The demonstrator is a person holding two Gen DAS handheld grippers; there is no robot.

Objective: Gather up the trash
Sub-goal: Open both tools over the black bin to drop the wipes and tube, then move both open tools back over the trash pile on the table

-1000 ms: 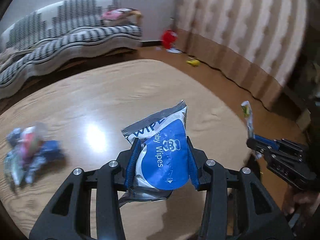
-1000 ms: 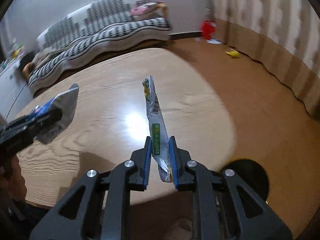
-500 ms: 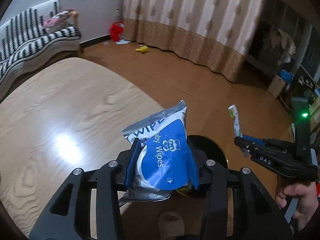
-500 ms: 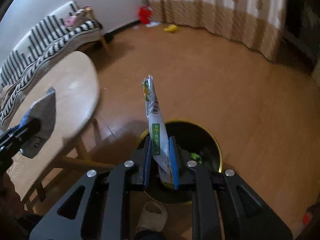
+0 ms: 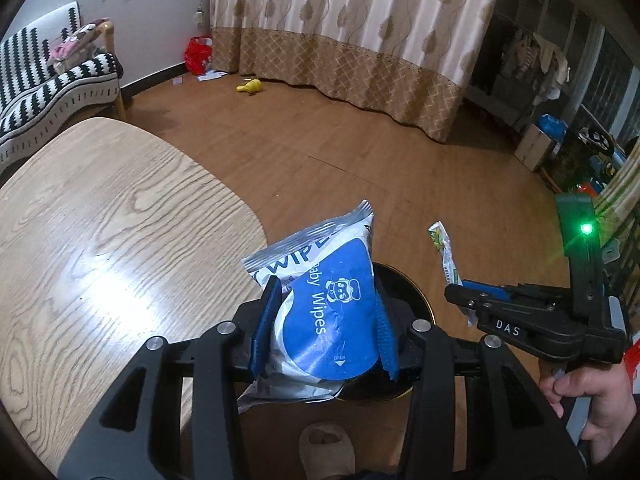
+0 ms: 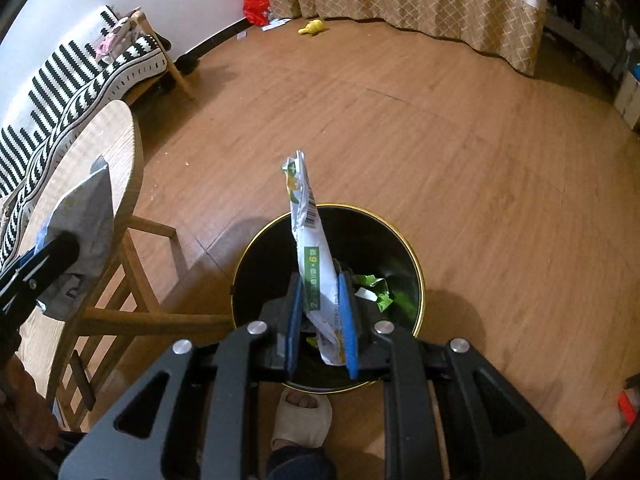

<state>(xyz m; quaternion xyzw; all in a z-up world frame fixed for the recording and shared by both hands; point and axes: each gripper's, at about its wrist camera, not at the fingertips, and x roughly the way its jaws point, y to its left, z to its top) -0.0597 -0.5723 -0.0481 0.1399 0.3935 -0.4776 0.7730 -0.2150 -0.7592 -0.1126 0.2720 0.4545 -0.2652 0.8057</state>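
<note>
Above the round black bin with the gold rim [image 6: 404,240], my right gripper [image 6: 322,322] has its blue fingers [image 6: 347,320] closed on a thin white-and-green snack wrapper [image 6: 310,240]. My left gripper [image 5: 324,332] clamps a blue-and-white baby wipes packet [image 5: 328,304] over the bin's rim, beside the light wooden table [image 5: 100,240]. Green scraps [image 6: 380,288] lie inside the bin.

The wooden floor [image 6: 460,140] carries a round black bin [image 6: 256,264] with a gold rim, standing just beside the light wood-grain desk [image 5: 100,240]. Green and white scraps [image 6: 376,288] lie inside the bin. Along the curtain's foot the floor also holds a yellow toy [image 6: 312,27] and a red bag [image 6: 256,8].
</note>
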